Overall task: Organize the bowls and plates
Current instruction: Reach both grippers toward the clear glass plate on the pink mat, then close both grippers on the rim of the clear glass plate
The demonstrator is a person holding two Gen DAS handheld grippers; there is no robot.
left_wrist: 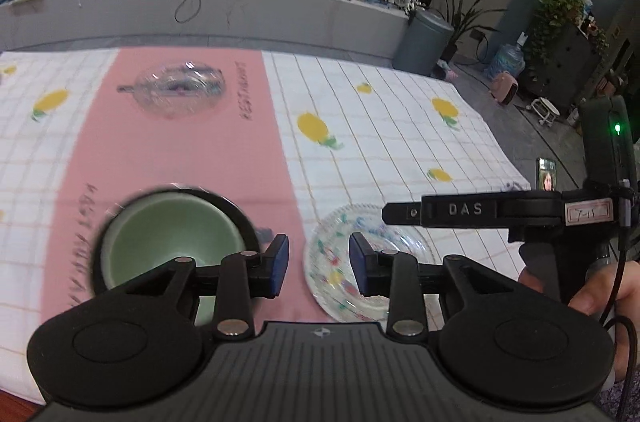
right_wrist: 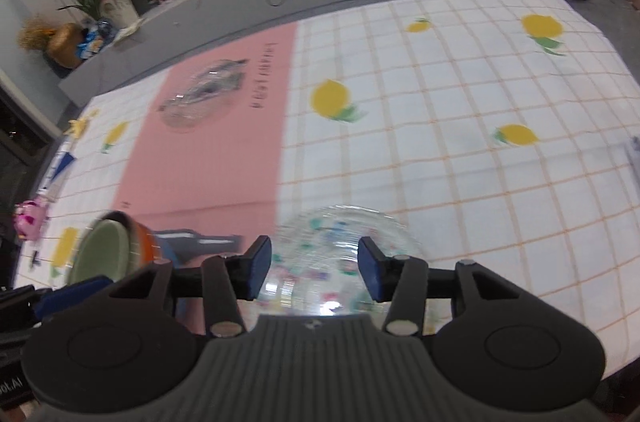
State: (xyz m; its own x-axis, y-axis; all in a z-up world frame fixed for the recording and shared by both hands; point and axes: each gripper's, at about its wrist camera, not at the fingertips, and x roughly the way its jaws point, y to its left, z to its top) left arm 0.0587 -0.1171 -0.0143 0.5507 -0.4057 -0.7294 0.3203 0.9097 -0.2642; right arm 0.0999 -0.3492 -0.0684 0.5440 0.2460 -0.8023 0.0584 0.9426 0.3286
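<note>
On the pink runner [left_wrist: 192,150], blur smears one green-glazed dark bowl [left_wrist: 168,242] and two clear glass dishes, one far [left_wrist: 178,90], one near [left_wrist: 368,262]. Both grippers, left [left_wrist: 318,264] and right [right_wrist: 314,272], gape empty.

**Colours and patterns on your table**

You have a white tablecloth [left_wrist: 400,126] checked with thin orange lines and dotted with yellow lemons on green leaves. Across it lies a pink mat [left_wrist: 192,150] with dark lettering. Your bowl [left_wrist: 172,242] is pale green inside, dark outside, with an orange band. Your clear glass bowl [right_wrist: 336,254] carries multicoloured flecks. The gripper pads [left_wrist: 280,264] are blue.
</note>
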